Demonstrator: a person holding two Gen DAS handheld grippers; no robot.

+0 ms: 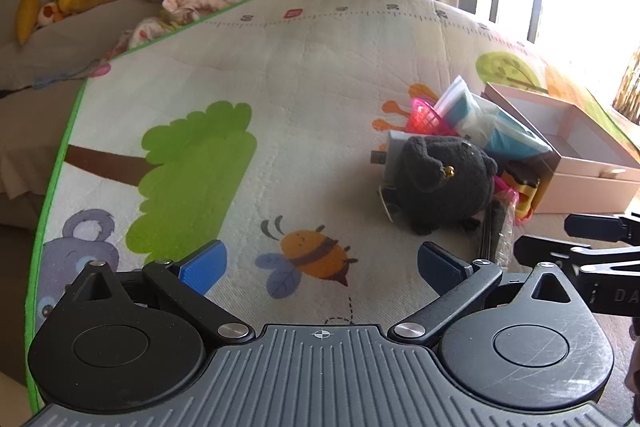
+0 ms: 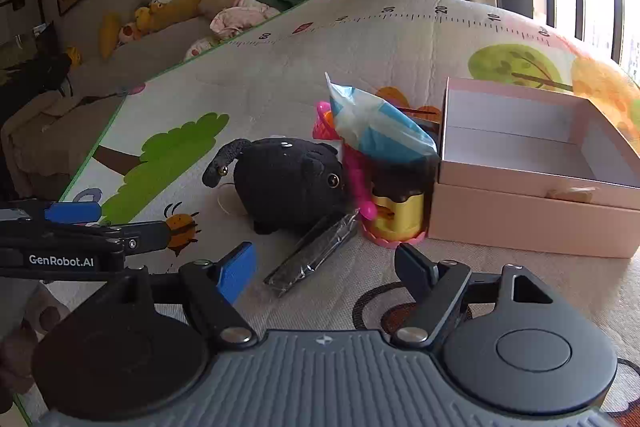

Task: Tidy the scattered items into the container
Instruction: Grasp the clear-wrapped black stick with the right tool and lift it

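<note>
The right gripper is hanging over the play mat with its fingers partly apart and holding nothing. Just ahead of those fingers a dark packet in clear wrap is lying flat on the mat. It is the closest thing to grab.

The left gripper is hovering beside it, off to the left, with its fingers wide apart and empty. Only a bee picture is showing between them.

A little further ahead of the right fingers a black plush toy is sitting on the mat. Just right of it a yellow toy cake is standing, touching a pink plastic toy. Behind them a blue and white bag is leaning against the box.

Ahead and to the right of the right fingers the pink box is sitting open and looks empty, so the tidying seems to be only starting.

The step looks like reaching for the first thing. Next, the right fingers probably need to go down around the packet, squeeze it, and carry it over the box wall.

Further away soft toys and clothes are lying on a bed.
</note>
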